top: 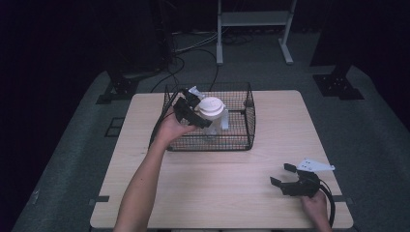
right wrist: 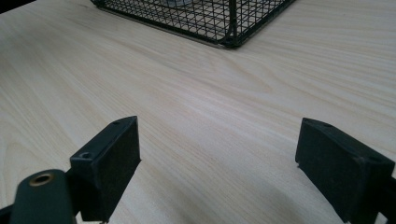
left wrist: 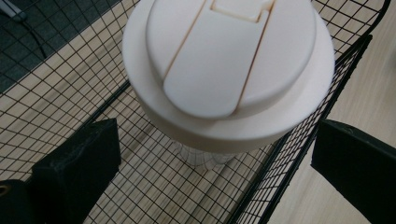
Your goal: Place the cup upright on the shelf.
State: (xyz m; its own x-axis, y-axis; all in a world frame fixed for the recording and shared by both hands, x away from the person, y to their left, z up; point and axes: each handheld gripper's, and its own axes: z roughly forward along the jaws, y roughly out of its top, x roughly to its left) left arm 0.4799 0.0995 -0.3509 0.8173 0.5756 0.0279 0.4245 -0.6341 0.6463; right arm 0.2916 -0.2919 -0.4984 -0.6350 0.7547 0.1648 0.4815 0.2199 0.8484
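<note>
Two grippers are in play, and yours on the left point(top: 200, 112) does the work: its jaws are spread to either side of the white-lidded clear cup point(top: 212, 110), which stands inside the black wire basket point(top: 249, 126) at the desk's far middle. From the left gripper view nothing is pinched. Your right gripper point(top: 283, 175) rests spread on the desk point(top: 232, 179) near right, likely parked out of the way.
</note>
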